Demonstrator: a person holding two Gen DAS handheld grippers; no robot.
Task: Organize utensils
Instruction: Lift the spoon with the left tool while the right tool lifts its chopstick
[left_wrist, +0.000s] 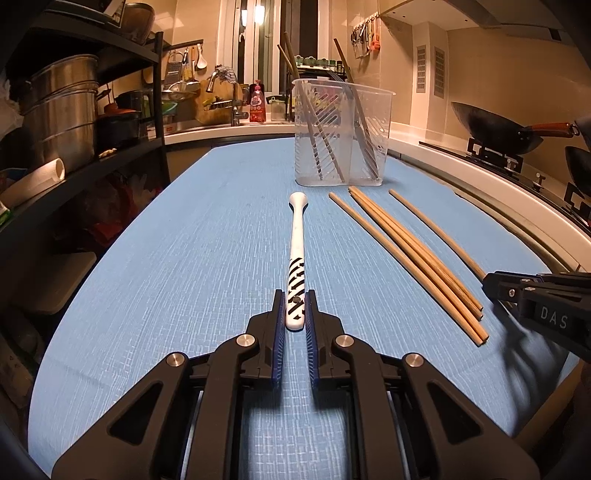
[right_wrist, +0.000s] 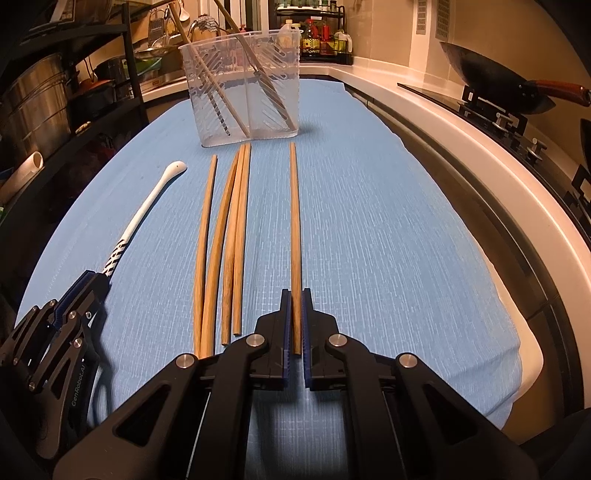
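A white spoon (left_wrist: 296, 251) with a black-striped handle lies on the blue mat (left_wrist: 184, 258), bowl end toward a clear utensil holder (left_wrist: 341, 133). My left gripper (left_wrist: 295, 301) is shut on the spoon's handle end; it also shows in the right wrist view (right_wrist: 96, 280). Several wooden chopsticks (left_wrist: 402, 254) lie side by side right of the spoon (right_wrist: 147, 206). My right gripper (right_wrist: 295, 295) is shut on a single chopstick (right_wrist: 294, 221) lying apart from the others (right_wrist: 225, 243). The holder (right_wrist: 243, 85) has a few utensils leaning inside.
A black shelf rack with steel pots (left_wrist: 62, 110) stands at the left. A wok (left_wrist: 498, 125) sits on the stove at the right, past the white counter edge (right_wrist: 461, 155). A sink and bottles are behind the holder.
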